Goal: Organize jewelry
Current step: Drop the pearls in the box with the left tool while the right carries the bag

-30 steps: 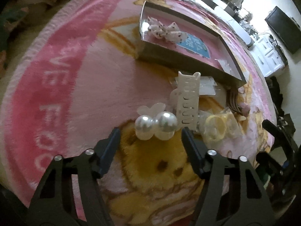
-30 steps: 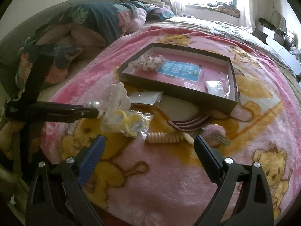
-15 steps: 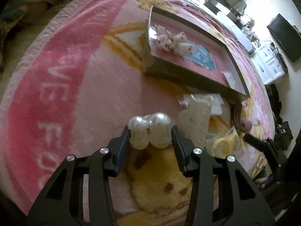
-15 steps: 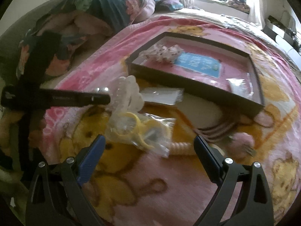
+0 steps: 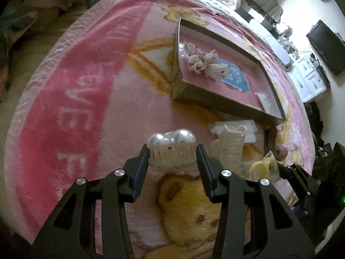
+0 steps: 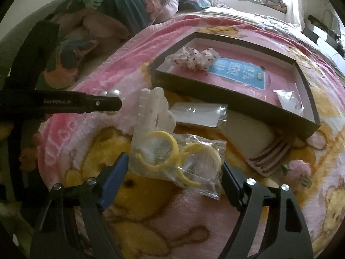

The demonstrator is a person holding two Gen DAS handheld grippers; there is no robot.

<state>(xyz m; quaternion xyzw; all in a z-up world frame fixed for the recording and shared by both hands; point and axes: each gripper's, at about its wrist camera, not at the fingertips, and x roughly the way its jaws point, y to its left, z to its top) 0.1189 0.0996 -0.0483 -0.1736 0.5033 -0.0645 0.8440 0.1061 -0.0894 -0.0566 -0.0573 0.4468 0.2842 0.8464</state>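
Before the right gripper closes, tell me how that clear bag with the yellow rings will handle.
The clear bag looks thin and crinkled, so it will likely be floppy and sag when lifted. Its glossy film may slip between the right gripper pads. The yellow rings lie loose inside, so they will probably slide to the low end; it seems light.

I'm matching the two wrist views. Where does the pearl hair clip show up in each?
Left wrist: pearl hair clip lower centre, clamped in the left gripper.
Right wrist: far left, peeking behind that gripper's tip.
Shared landmark: the dark shallow box.
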